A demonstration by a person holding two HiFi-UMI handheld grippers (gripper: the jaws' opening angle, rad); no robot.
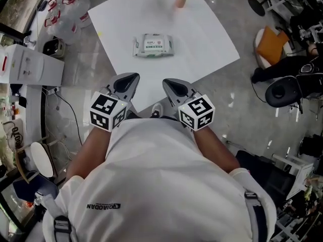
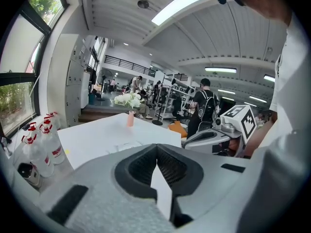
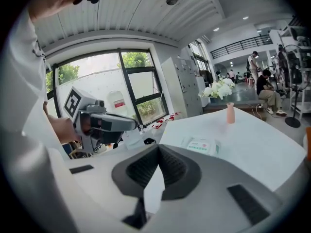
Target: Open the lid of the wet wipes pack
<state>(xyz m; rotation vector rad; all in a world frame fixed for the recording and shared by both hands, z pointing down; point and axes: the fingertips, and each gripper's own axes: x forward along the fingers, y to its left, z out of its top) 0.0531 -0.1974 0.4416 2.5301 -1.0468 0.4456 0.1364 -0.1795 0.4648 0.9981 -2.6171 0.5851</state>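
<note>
The wet wipes pack [image 1: 154, 45] lies flat in the middle of the white table [image 1: 207, 39], its green-and-white label up and its lid down. It also shows in the right gripper view as the pack [image 3: 201, 145], ahead and a little right of the jaws. My left gripper [image 1: 132, 77] and right gripper [image 1: 166, 82] hover side by side over the table's near corner, well short of the pack. Both are shut with nothing between their jaws, as the left gripper [image 2: 156, 149] and right gripper [image 3: 158, 149] show close up.
A pink vase [image 1: 180, 1] with white flowers stands at the table's far edge. Several spray bottles [image 1: 65, 9] sit on the floor left of the table, near a white cabinet [image 1: 30, 64]. A black chair [image 1: 285, 89] and an orange cushion [image 1: 272, 44] are at the right.
</note>
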